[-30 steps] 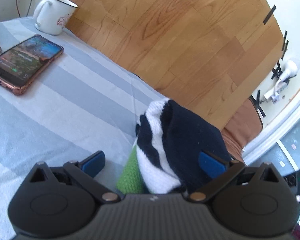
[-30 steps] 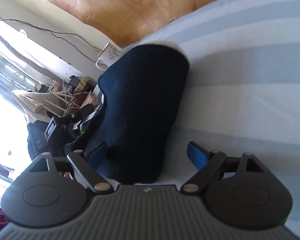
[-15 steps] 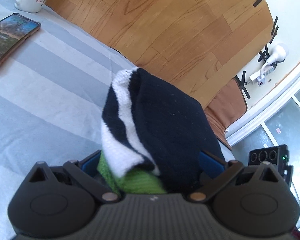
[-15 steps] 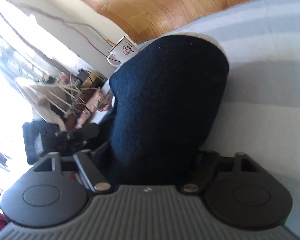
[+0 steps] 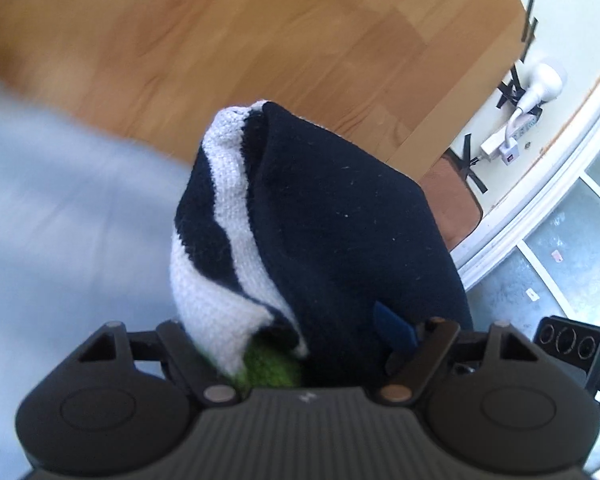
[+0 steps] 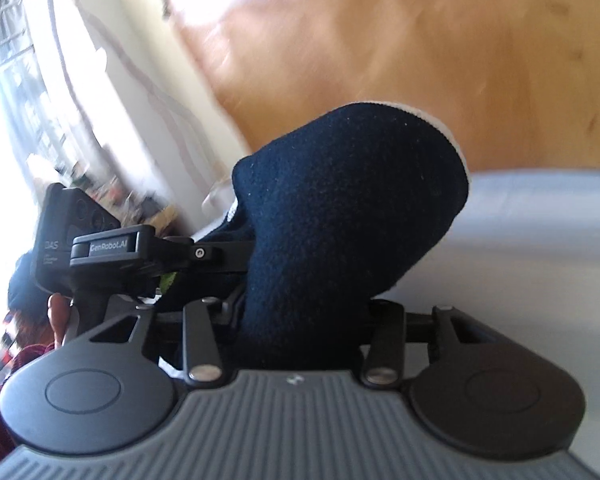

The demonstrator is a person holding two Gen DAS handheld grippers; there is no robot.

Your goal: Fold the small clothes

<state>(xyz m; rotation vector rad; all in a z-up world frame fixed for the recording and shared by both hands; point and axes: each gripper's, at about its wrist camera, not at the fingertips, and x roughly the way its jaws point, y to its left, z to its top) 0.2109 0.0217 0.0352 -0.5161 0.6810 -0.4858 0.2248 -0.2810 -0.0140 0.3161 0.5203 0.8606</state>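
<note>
a: what is the biggest thing in view?
b: a bed or table under a pale blue striped cloth (image 5: 60,208), its far edge meeting a wooden floor (image 5: 260,40). a skirting wall with a white plug adapter (image 5: 504,148) taped in place runs past the floor's right side.

a: where is the garment?
b: a small knitted piece, navy with white stripes and a green part underneath (image 5: 324,232), hangs raised near the cloth's far edge, gripped at both ends. i judge it is lifted to bring one half over the other.

a: and the grippers?
b: the left gripper (image 5: 300,344) has the knit bunched between its fingers, which are closing; a blue pad (image 5: 392,332) presses the navy side. the right gripper (image 6: 300,320) is closing too, its fingers squeezed onto the navy fabric.

a: any writing?
b: from the right wrist view, the left gripper's side reads "genrobot.ai" (image 6: 108,245); a hand (image 6: 58,316) holds it.
</note>
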